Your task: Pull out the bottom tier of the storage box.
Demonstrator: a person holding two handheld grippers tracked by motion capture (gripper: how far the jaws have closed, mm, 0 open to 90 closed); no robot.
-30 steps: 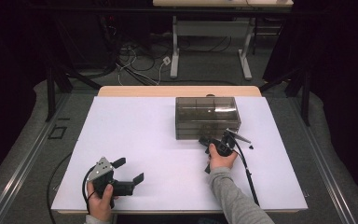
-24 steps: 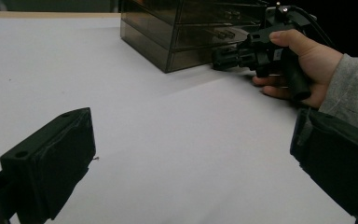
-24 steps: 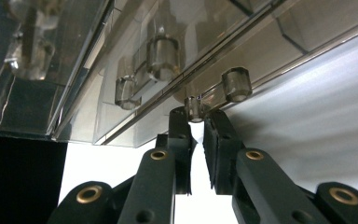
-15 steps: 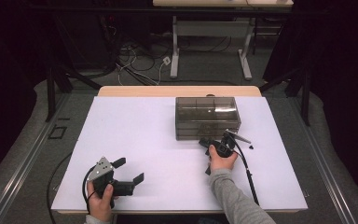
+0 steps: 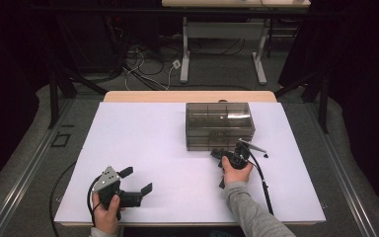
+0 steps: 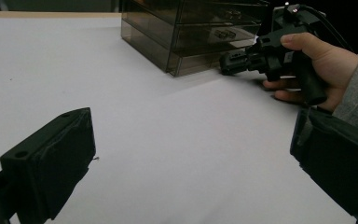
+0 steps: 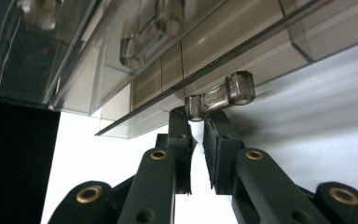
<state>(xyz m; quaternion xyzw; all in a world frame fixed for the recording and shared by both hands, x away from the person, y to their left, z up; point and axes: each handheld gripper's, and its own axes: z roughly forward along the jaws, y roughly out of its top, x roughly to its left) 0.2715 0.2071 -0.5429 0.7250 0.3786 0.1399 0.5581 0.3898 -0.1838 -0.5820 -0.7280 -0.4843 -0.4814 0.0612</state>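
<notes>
A smoky clear drawer box (image 5: 219, 118) stands on the white table (image 5: 153, 138), right of its middle. My right gripper (image 5: 217, 153) reaches its lowest drawer from the front. In the right gripper view the two black jaws stand almost together, with my right gripper (image 7: 196, 116) pinching one end of the drawer's clear bar handle (image 7: 223, 93). The left gripper view shows the box (image 6: 186, 32) and the right gripper (image 6: 230, 63) at its base, held by a hand. My left gripper (image 5: 134, 180) rests near the front left edge, open and with nothing in it, its jaws wide apart in its own view (image 6: 191, 177).
Small parts lie inside the box's upper drawers (image 6: 223, 33). A black cable (image 5: 262, 182) trails from the right gripper to the table's front edge. Beyond the table's far wooden edge (image 5: 187, 95) are desk legs (image 5: 185, 54) and floor cables (image 5: 143, 74).
</notes>
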